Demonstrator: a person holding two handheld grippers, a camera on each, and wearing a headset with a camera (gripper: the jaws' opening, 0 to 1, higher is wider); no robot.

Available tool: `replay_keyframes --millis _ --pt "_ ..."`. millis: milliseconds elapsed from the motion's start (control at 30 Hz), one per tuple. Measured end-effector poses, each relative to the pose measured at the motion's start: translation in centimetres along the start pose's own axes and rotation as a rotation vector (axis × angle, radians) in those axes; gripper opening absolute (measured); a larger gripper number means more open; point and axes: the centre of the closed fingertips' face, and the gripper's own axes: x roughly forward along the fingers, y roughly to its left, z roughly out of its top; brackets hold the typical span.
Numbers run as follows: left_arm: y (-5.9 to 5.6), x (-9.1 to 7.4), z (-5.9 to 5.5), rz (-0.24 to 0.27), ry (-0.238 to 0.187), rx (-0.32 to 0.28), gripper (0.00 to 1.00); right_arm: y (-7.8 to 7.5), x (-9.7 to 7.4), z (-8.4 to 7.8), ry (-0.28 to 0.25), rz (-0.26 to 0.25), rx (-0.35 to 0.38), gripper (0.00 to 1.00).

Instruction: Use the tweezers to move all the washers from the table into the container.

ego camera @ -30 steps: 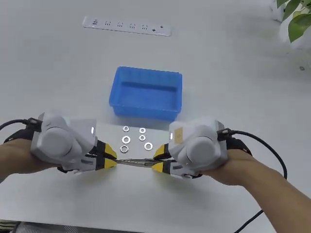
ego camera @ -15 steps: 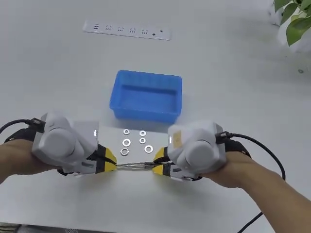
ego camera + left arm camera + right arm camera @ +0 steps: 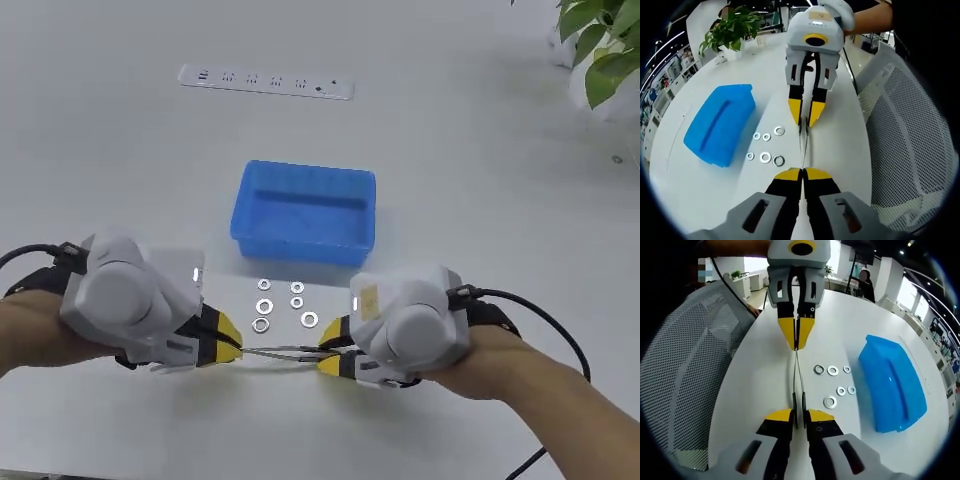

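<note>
Thin metal tweezers (image 3: 281, 352) hang level just above the white table, held at both ends. My left gripper (image 3: 232, 347) is shut on one end and my right gripper (image 3: 326, 356) on the other. In the left gripper view the tweezers (image 3: 803, 146) run from my own jaws to the right gripper (image 3: 806, 120). The right gripper view has the tweezers (image 3: 797, 374) running to the left gripper (image 3: 796, 344), with the two arms spread near my own jaws. Several steel washers (image 3: 265, 305) (image 3: 765, 157) (image 3: 830, 402) lie flat just beyond the tweezers. The blue container (image 3: 305, 208) (image 3: 715, 125) (image 3: 895, 382) stands behind them.
A white power strip (image 3: 265, 81) lies at the far side of the table. Plant leaves (image 3: 598, 45) reach in at the far right. A mesh chair back (image 3: 900, 140) (image 3: 695, 385) stands by the table's near edge. A black cable (image 3: 545, 310) trails from the right gripper.
The head camera has shifted a little. Both grippers stay shut on the tweezers, in the same place relative to the washers and container.
</note>
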Motion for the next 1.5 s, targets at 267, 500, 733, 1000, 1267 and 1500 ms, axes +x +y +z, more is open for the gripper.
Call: replay_keyframes --millis 267,500,733,1000,1267,1500 --pt "-0.1 -0.4 0.4 0.003 0.003 0.004 0.05 0.0 0.0 0.4 -0.01 -0.006 -0.015 0.15" --pt "0.1 -0.7 0.9 0.0 -0.002 0.016 0.05 0.0 0.3 0.8 -0.012 -0.001 -0.027 0.15" --pt "0.0 -1.3 1.7 -0.001 -0.008 0.028 0.05 0.2 0.6 1.1 -0.013 0.002 -0.038 0.13" --pt "-0.2 -1.9 3.3 -0.003 -0.029 0.05 0.05 0.2 0.3 1.1 -0.023 -0.007 -0.025 0.11" --pt "-0.6 -2.7 5.3 -0.003 -0.048 0.069 0.05 0.1 -0.5 1.5 -0.029 -0.026 -0.014 0.08" --pt "-0.7 -3.7 7.3 0.004 -0.083 0.093 0.05 -0.2 -1.1 2.3 -0.052 -0.042 0.001 0.08"
